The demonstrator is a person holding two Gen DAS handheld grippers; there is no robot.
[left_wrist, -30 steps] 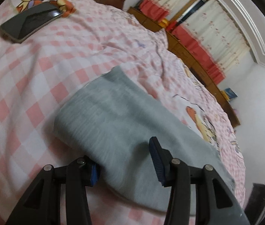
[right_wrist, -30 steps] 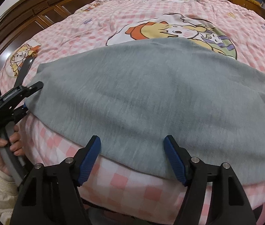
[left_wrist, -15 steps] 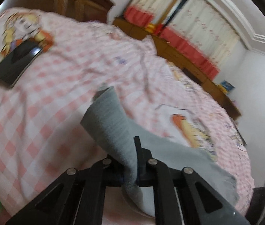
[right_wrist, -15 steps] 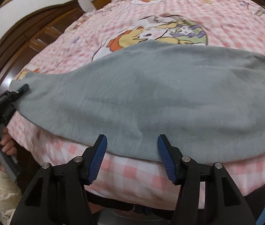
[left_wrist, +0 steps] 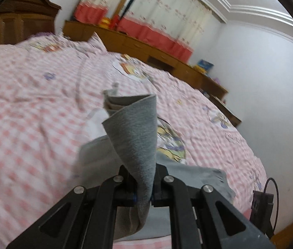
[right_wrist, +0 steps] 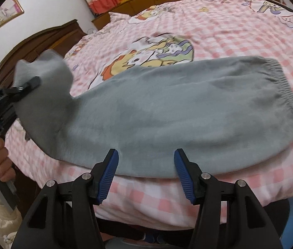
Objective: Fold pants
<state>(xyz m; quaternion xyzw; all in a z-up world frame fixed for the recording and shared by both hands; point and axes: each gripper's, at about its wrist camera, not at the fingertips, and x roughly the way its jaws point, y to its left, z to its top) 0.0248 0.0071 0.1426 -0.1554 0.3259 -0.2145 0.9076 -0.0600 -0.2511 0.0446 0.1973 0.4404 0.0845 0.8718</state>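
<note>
Grey pants (right_wrist: 177, 112) lie along the near edge of the bed, their elastic waistband (right_wrist: 285, 85) at the right. My left gripper (left_wrist: 143, 188) is shut on the pants' leg end (left_wrist: 138, 132) and holds it lifted off the bed. In the right wrist view the left gripper (right_wrist: 25, 87) shows at the left with the raised cloth draped over it. My right gripper (right_wrist: 146, 166) is open and empty, its blue pads just in front of the pants' near edge at the middle.
The bed has a pink checked cover (right_wrist: 229, 25) with cartoon prints. A dark wooden headboard (right_wrist: 42, 39) stands at the left. Low wooden cabinets (left_wrist: 146, 47) and red-and-white curtains (left_wrist: 167, 10) line the far wall.
My left gripper closed on the pants' leg end and lifted it up off the bed, turning toward the waistband. My right gripper stayed open and drew back a little.
</note>
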